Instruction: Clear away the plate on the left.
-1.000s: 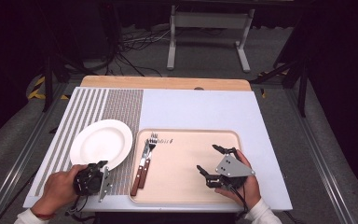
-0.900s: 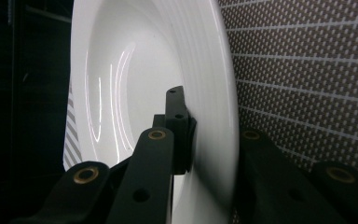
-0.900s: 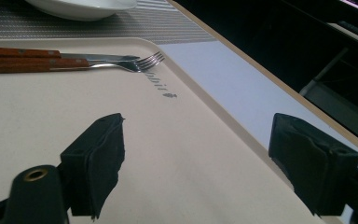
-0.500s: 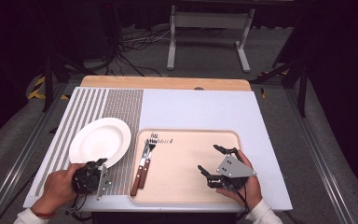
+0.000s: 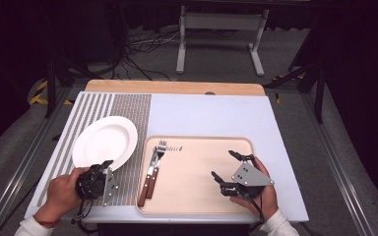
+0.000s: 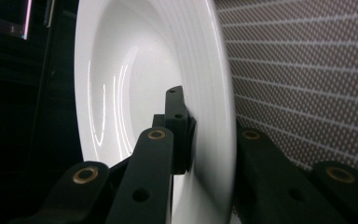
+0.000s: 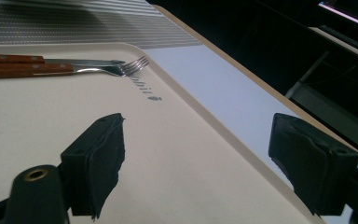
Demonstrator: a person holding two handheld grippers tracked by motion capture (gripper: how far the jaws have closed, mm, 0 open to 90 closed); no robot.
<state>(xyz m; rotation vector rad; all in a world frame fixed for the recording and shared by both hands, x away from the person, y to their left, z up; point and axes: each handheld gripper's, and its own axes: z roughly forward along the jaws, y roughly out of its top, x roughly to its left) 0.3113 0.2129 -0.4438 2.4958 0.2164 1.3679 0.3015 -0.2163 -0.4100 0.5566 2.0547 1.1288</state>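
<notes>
on striped matting, the left hand-held gripper (image 5: 103,169) pinches the white plate (image 5: 104,142) rim; plate lies flat, round, no long axis.

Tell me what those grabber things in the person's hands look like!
Each hand holds a black gripper with two stubby black jaws and small brass-coloured pins at the joints. The right gripper wears a grey three-cornered plate on top; the left gripper has a pale plate too. Thin black cables trail from them. The person wears white sleeves.

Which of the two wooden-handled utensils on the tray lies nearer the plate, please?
The left-hand utensil, the one nearest the tray's left rim, lies closer to the plate; the other utensil lies touching its right side, toward the tray's middle.
</notes>
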